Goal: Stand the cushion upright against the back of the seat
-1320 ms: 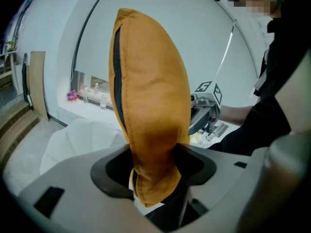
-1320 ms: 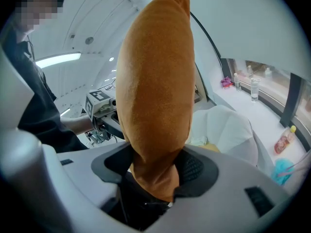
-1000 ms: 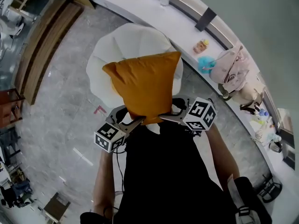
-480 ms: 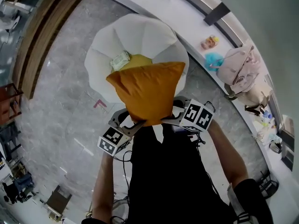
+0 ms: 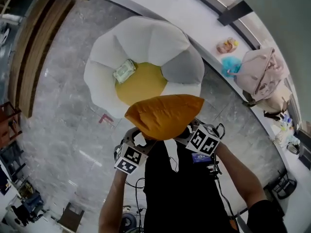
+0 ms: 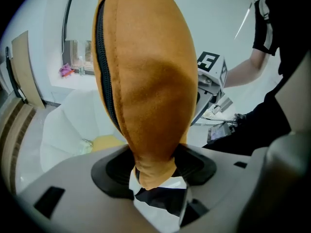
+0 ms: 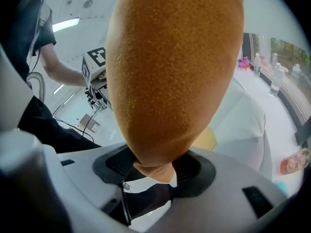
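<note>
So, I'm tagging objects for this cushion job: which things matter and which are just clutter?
Job: orange cushion, white petal-shaped chair, its yellow seat.
Lying about: packet on that seat; pink bag, turquoise item and snack packet on the ledge.

**Colour and pattern findings, head and gripper views**

The cushion (image 5: pixel 164 115) is plain burnt orange with no pattern. It has a black zip (image 6: pixel 104 81) along one seam. My left gripper (image 5: pixel 137 141) is pale grey with black pads, and its cube (image 5: pixel 129 159) carries black-and-white square markers.

The chair (image 5: pixel 104 81) is white, in petal-like panels. The grey panel (image 5: pixel 182 69) sits at its 3 o'clock, and the seat pad (image 5: pixel 146 84) is mustard yellow. At the pad's 10 o'clock lies a pale green printed packet (image 5: pixel 124 71).

The floor (image 5: pixel 63 110) is grey with marbled veining. The counter (image 5: pixel 194 23) is white. At 2 o'clock of the head view are a pink bag (image 5: pixel 262 72) and a turquoise item (image 5: pixel 228 66). My top (image 5: pixel 184 193) is black.
</note>
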A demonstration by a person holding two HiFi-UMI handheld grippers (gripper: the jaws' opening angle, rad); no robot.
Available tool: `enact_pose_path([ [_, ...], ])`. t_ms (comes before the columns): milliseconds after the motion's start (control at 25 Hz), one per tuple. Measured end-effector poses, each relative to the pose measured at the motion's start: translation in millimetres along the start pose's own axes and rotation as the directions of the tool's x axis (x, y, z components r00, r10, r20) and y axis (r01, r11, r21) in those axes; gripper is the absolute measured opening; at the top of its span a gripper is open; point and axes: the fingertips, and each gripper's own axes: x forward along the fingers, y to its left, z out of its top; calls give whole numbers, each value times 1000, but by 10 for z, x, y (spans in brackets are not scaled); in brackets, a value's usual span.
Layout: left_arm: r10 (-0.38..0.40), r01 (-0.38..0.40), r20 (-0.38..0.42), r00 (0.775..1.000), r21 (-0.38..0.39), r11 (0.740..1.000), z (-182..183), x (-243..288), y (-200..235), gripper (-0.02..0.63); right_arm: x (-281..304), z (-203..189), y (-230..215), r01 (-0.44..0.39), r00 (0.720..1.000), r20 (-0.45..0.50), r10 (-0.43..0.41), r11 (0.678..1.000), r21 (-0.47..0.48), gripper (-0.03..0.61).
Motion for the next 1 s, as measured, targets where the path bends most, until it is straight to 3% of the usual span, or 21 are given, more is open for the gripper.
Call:
enact_pose_path([
  [240,-21,22,-36,999,13,1000,-255,487,589,267,564,-98,-502,37,999,-15,-37,999,28,245],
  [560,97,-95,-61,993,39,995,-329,1312,1410,265,1208,-280,-1488,114,993,13,-114,993,-17,242],
  [1000,191,-166,-121,974,190,968,-391,2077,2282,265,1884,-445,-2437,223,974,60,-220,973,-56,244],
])
